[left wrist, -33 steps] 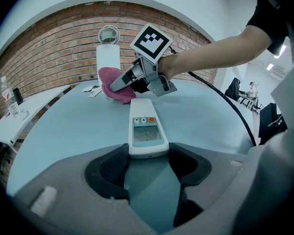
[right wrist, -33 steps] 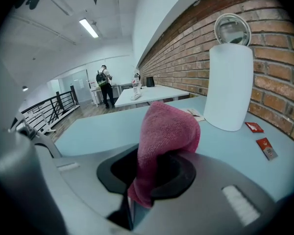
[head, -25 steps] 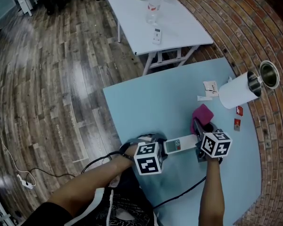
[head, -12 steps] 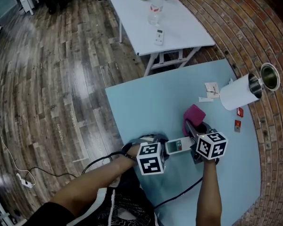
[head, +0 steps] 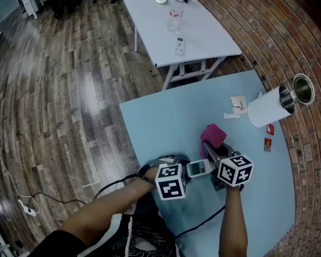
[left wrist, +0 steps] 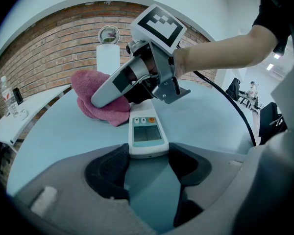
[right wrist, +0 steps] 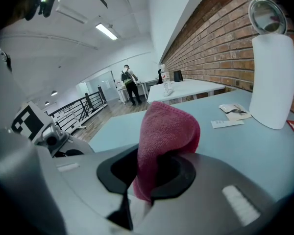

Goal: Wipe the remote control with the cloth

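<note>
Wiping tip: left gripper (left wrist: pixel 148 160) jaws clamp the remote control's (left wrist: pixel 147 133) near end, right gripper (right wrist: pixel 152 177) jaws pinch the pink cloth (right wrist: pixel 166 131); drag it lightly over the buttons ahead.

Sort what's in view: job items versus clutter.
Job: remote control in left gripper; pink cloth in right gripper.
Lying about: white roll, paper slips, red packets, bottle and second remote on far table.
</note>
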Tool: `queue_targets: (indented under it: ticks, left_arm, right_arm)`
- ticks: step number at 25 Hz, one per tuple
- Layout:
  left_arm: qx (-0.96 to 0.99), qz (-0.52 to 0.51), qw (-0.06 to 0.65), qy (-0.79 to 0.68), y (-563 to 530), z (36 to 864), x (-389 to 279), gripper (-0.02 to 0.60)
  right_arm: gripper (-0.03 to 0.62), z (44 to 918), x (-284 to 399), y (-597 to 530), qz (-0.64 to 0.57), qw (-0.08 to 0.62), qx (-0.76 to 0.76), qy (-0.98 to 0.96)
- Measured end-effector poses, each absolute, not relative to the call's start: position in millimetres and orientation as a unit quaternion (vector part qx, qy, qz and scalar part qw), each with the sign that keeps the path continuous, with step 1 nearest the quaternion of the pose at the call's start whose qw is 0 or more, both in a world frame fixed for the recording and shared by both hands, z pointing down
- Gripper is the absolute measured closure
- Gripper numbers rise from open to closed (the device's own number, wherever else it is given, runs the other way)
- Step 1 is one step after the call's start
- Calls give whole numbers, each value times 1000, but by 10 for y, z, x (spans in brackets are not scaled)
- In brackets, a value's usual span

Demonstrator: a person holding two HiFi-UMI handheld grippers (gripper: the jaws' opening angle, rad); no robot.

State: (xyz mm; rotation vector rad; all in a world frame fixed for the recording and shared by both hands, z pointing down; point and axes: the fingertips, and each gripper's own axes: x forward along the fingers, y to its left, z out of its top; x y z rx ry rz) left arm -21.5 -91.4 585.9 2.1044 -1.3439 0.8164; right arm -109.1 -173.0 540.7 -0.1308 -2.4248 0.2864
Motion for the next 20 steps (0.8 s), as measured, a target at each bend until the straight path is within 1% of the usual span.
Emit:
queue_targets:
  ticks: [20]
  left_arm:
    - [775,300,254,-494,-895,5865,-237,330]
  right_arm:
    - [526,5365,-1232,-1138,124,329,-91,-932]
